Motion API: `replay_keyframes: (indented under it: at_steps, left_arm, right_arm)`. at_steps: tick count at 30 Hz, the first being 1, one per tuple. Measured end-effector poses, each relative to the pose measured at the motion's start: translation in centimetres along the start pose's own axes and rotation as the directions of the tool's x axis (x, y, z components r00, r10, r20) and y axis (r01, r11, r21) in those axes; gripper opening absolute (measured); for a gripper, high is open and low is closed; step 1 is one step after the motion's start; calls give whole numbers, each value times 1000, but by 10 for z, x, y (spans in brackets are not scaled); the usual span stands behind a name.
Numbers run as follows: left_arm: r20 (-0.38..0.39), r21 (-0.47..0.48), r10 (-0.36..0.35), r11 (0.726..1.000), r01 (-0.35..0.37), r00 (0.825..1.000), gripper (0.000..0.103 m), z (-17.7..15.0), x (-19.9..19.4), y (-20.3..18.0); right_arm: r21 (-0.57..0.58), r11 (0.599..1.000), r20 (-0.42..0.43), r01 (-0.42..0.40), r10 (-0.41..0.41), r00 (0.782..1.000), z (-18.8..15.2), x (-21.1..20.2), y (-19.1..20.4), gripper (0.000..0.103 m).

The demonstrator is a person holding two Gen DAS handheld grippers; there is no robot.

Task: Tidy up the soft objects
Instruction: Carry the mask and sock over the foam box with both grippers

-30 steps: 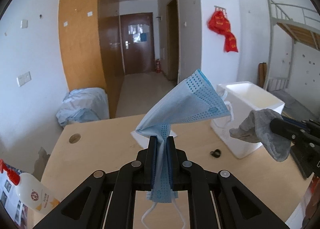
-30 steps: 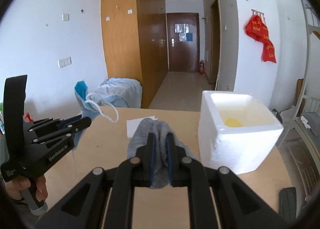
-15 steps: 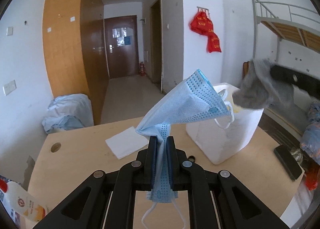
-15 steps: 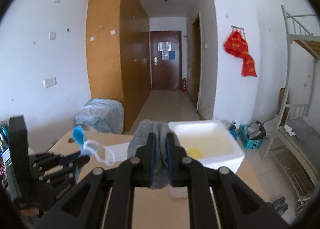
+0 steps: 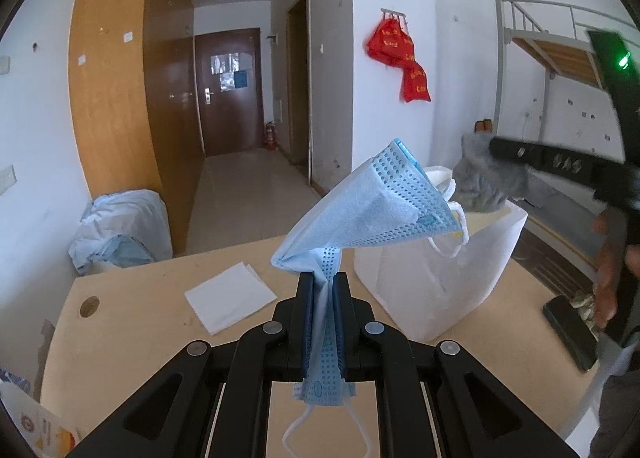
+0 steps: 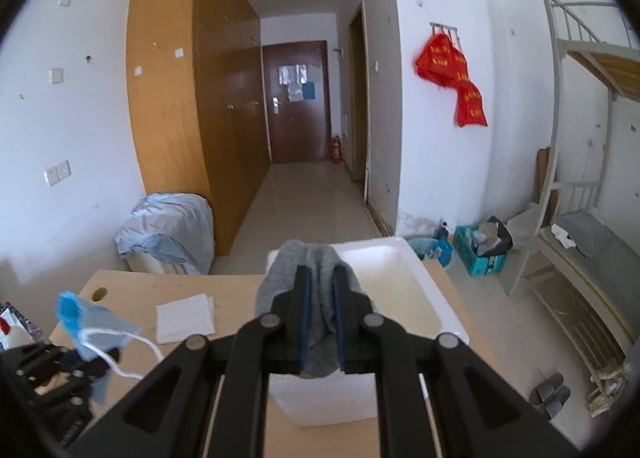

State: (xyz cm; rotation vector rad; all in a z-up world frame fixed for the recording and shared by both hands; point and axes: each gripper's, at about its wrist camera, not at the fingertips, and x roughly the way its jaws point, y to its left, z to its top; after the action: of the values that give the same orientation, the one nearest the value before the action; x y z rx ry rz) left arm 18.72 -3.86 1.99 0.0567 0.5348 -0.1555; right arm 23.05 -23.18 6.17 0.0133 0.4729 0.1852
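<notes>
Right gripper (image 6: 320,322), jaws clamped on the grey sock (image 6: 316,278), hangs right over the white foam box (image 6: 416,298); left gripper (image 5: 323,322) pinches the blue mask (image 5: 372,213), box just ahead-right on the desk (image 5: 132,322)

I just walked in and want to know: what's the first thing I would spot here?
Probably the blue face mask, pinched in the left hand-held gripper above the table. Next, the gray sock held by the right hand-held gripper over the white foam box.
</notes>
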Motion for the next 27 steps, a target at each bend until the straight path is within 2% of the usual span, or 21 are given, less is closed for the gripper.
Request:
replay_keyframes:
  at_steps: [7, 14, 18, 27]
  left_arm:
    - [-12, 6, -4, 1000, 4, 1000, 10, 5, 17, 0]
    - [-11, 2, -56, 998, 56, 998, 10, 18, 35, -1]
    - [-4, 20, -100, 995, 100, 995, 10, 35, 48, -10]
    - [-10, 52, -134, 990, 134, 991, 10, 65, 79, -40]
  right_arm:
    - [23, 1000, -30, -9, 10, 1000, -3, 12, -15, 14]
    - [34, 999, -40, -17, 18, 999, -4, 13, -24, 14]
    - [45, 998, -42, -35, 37, 998, -2, 14, -30, 14]
    - [55, 998, -58, -35, 38, 998, 0, 21, -41, 14]
